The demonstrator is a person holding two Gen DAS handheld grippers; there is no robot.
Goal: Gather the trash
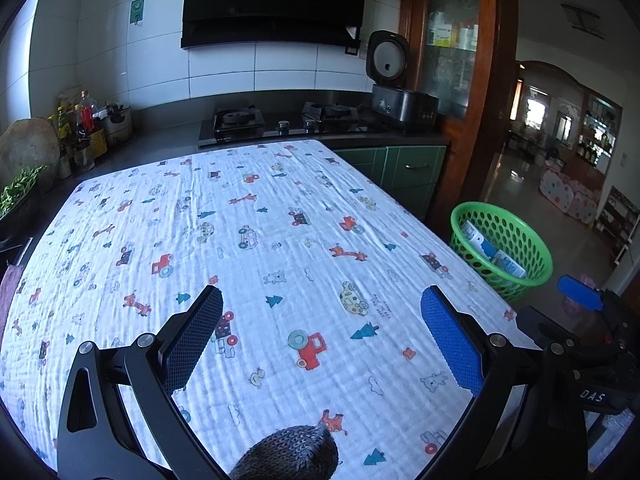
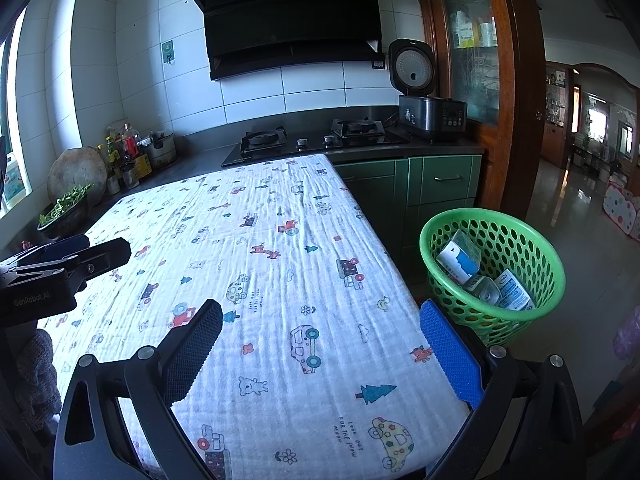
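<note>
A: Status on trash pickup?

B: Looks abt done, as far as I can judge. Going L to R: counter at far left has a bowl of greens [image 2: 64,208], bottles, a pot — kitchen stuff, not trash imo. Then the table w/ the cartoon-print cloth [image 1: 256,240] — nothing lying on it in either view.

A: Grippers?

B: Left gripper [image 1: 322,300] hangs over the near half of the cloth, jaws spread wide, nothing btwn the pads. Right gripper [image 2: 322,316] same deal: spread wide, empty, over the table's near right part, its blue pad near the table's right edge.

A: And the trash itself?

B: In the green basket [image 2: 436,228], on the floor just off the table's right edge. Inside: a white-and-blue carton [image 2: 458,262], a clear crumpled bottle-ish thing [image 2: 486,290] (can't tell exactly), and a white labelled pack [image 2: 514,290]. From the left wrist view the basket [image 1: 536,240] sits well right of that gripper, beyond the table edge; fm the right one it's just beyond and right of the blue pad, lower than the tabletop.

A: Anything left?

B: Nothing visible on the cloth. Floor behind the table is hidden tho, so can't rule out strays there.
</note>
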